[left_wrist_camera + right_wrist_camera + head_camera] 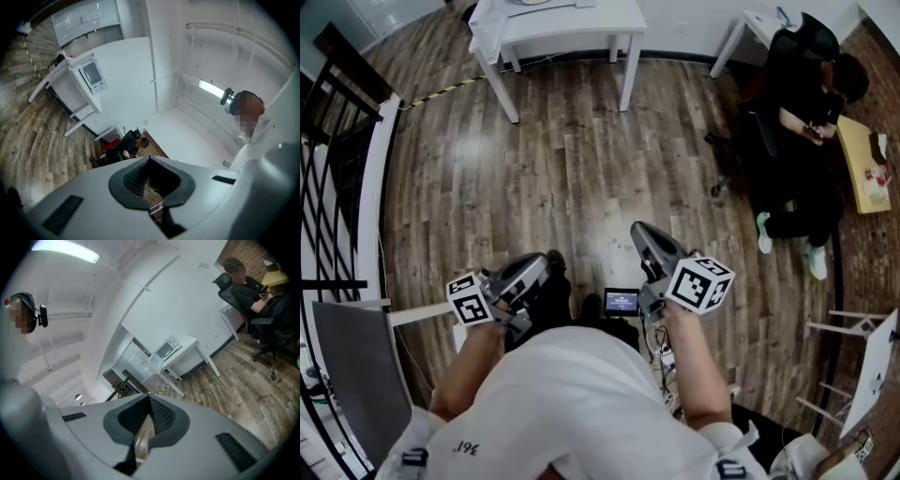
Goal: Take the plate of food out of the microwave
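Two shut, empty grippers; one microwave across the room

Left gripper (pixel 554 256) and right gripper (pixel 637 229) are both clenched on nothing. In the right gripper view, mid-frame, the one microwave (pixel 165 348) lies lengthwise on a white table (pixel 191 341), door facing the room. Its plate cannot be made out.

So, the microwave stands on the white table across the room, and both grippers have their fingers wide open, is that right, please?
Not quite: the microwave does stand on the white table across the room, but the left gripper and right gripper both have their fingers closed together, with nothing between them. Each gripper view shows this.
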### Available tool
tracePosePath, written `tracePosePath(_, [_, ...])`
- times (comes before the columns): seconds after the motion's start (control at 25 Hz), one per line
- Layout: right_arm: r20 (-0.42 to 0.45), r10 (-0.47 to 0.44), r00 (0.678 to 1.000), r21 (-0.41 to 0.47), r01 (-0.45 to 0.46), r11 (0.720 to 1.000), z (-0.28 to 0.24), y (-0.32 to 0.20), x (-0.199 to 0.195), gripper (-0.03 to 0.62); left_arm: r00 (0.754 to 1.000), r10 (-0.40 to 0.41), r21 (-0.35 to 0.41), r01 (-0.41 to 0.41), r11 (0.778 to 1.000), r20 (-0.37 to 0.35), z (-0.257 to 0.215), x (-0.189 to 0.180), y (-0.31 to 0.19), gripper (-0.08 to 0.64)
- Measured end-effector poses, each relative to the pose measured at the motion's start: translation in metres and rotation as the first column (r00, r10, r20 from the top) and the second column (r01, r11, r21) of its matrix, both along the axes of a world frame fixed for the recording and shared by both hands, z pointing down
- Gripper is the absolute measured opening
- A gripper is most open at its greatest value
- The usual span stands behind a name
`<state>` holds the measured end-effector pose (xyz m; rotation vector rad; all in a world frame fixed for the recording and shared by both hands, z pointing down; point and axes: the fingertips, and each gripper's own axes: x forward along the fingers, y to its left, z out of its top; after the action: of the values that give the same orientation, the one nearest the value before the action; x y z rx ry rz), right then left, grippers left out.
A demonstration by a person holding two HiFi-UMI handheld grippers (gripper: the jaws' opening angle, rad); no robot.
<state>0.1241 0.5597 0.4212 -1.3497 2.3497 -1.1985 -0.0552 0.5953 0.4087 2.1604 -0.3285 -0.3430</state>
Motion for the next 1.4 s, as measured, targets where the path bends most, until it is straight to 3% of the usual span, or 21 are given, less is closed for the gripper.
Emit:
tracePosePath(0.6, [-0.001,0.098,0.995,-0.009,-0.098,0.995,-0.004,-0.17,-0.011,0.002,0.997,-0.001,0.083,-0.006,0.997,0.08,-0.006,-0.015,-0.207,0.009])
tracePosePath(1.04, [-0.04,0.116,0.992,0.011,-0.116,0.993,-0.013,-0.293,-0.052,0.003,0.998,0.067,0.058,-0.066,0.996,-0.019,-0.012,-0.052,-0.325,0.008])
tracePosePath(1.4, [-0.065,0.077,0.995,0.007,-0.076,0.997,-0.006,-0.374,-0.038,0.002,0.991,0.123,0.096,-0.127,0.987,0.052,-0.012,-0.022,-0.387,0.006])
